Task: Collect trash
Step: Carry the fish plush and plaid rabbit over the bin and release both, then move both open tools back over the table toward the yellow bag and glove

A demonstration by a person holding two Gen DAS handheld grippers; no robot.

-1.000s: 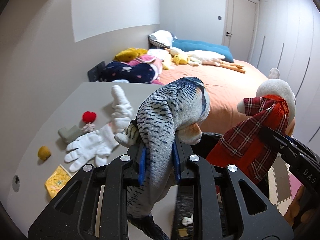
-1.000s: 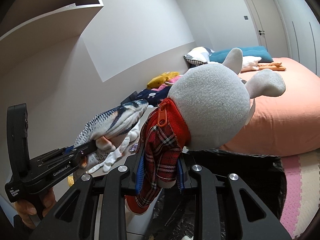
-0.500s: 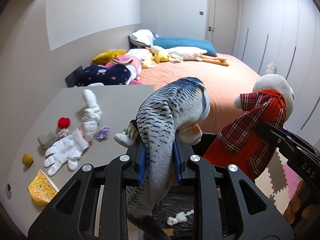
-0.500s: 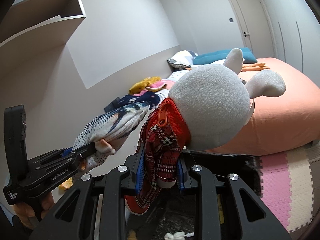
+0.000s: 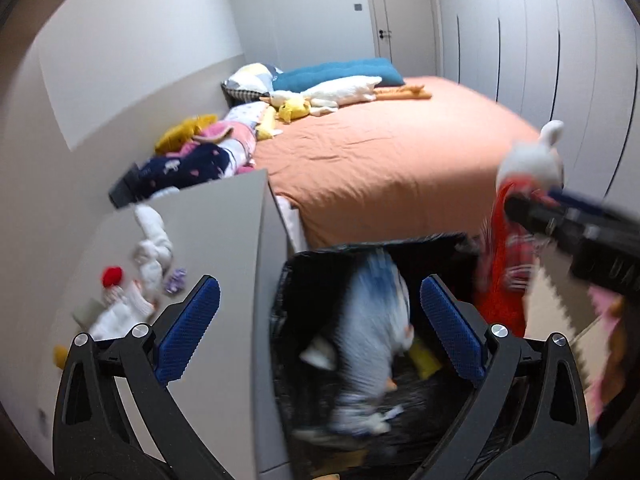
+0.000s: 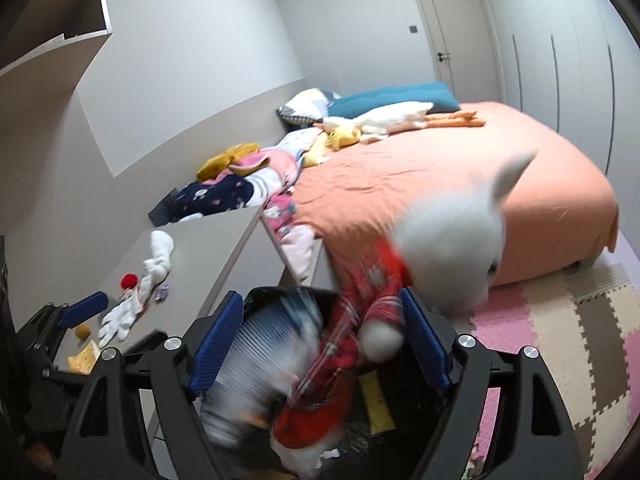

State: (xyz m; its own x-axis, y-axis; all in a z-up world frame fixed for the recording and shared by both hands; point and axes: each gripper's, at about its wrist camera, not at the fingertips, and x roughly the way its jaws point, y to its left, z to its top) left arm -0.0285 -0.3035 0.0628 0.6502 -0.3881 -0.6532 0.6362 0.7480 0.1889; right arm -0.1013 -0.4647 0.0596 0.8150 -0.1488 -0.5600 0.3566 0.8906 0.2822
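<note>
My left gripper point(image 5: 316, 320) is open and empty above a black-lined trash bin point(image 5: 288, 288). A striped fish plush point(image 5: 372, 336) is blurred inside the bin, free of the fingers. My right gripper point(image 6: 324, 344) is open too. A white plush animal in a red plaid shirt point(image 6: 448, 252) is blurred between its blue pads point(image 6: 420, 340), over the same bin point(image 6: 264, 294), beside the fish plush point(image 6: 256, 344). In the left wrist view the plaid plush point(image 5: 508, 272) hangs at the bin's right side by the right gripper.
A grey desk point(image 5: 216, 232) left of the bin holds white gloves point(image 5: 148, 264), a red ball point(image 5: 112, 276), a small purple thing and yellow items point(image 6: 84, 356). An orange bed point(image 6: 440, 184) with pillows and plush toys stands behind. Foam floor mats point(image 6: 560, 320) lie at the right.
Both grippers have opened. The fish plush has dropped from the left gripper into the bin, and the plaid plush is falling from the right gripper. Both views have tilted down over the bin.
</note>
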